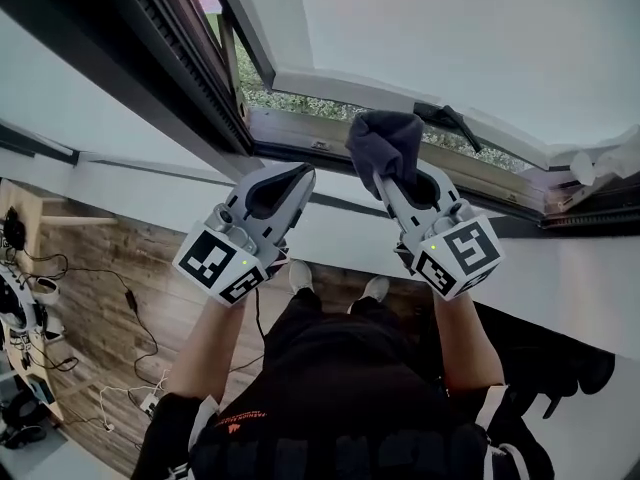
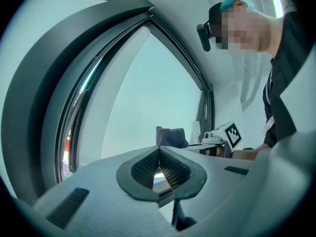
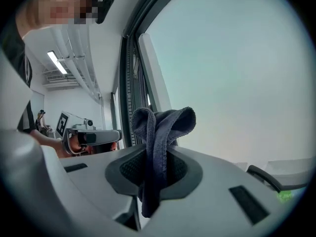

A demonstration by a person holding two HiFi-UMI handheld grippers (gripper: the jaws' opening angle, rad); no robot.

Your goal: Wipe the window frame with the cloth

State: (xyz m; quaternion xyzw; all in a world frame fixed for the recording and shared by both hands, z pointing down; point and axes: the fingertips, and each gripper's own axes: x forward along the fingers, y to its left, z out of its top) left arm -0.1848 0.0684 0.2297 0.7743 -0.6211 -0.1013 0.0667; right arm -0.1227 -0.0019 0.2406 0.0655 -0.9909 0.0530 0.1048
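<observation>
Two-handed, hovering just below the window frame (image 1: 305,136) and seemingly stopping short of touching it. Pinching the cloth (image 1: 385,143) in the right gripper (image 1: 398,176), squeezing both jaws on its middle so that a dark bunched fold is sticking up past the tips toward the frame and a tail is hanging down behind them. Holding the left gripper (image 1: 303,173) just beside it, equally short of the frame, pressing its jaws together at the tips on nothing at all. Pointing both tools up at the frame's lower rail, with the opened sash tilting away above the frame and a black handle (image 1: 447,120) sitting just above that rail, further along the frame than the cloth. Judging from this, standing at the approach step: gripping done, wiping not yet begun. Probably needing next a short push forward, laying the bunched fold flat against the rail, then sliding it along the frame under steady pressure while gripping firmly enough to stop the cloth slipping out. Likely calling too for steering round the handle rather than dragging over it, and for carrying the idle left tool clear of the frame. Guessing nothing about dirt on the frame: too hard to tell from here.
</observation>
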